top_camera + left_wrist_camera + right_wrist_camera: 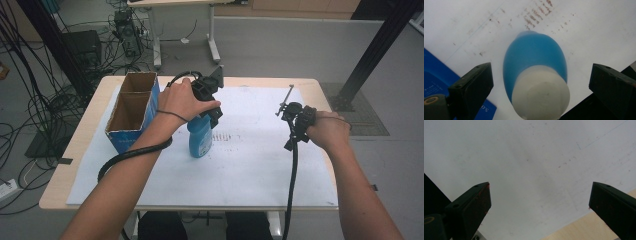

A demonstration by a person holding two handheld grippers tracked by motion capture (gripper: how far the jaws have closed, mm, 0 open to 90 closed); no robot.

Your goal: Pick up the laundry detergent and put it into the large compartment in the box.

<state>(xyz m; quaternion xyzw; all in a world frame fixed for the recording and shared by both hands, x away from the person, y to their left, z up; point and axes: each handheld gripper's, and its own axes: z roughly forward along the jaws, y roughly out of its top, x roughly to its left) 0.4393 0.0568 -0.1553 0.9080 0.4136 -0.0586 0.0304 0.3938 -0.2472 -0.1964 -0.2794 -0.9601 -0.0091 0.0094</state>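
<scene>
The left tool point(540, 82) hangs wide open over the bottle point(535, 60). It looks smooth, slippery and light. Squeeze just under the white cap point(541, 96).

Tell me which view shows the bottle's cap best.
The left gripper view: the white cap sits large and close between the open jaws, above the blue bottle. In the high view the left hand hides it.

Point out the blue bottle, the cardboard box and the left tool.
blue bottle point(200, 137), high view, on its blue body.
cardboard box point(134, 131), high view, on its blue side wall.
left tool point(540, 80), left gripper view, midway between its open jaws.
</scene>
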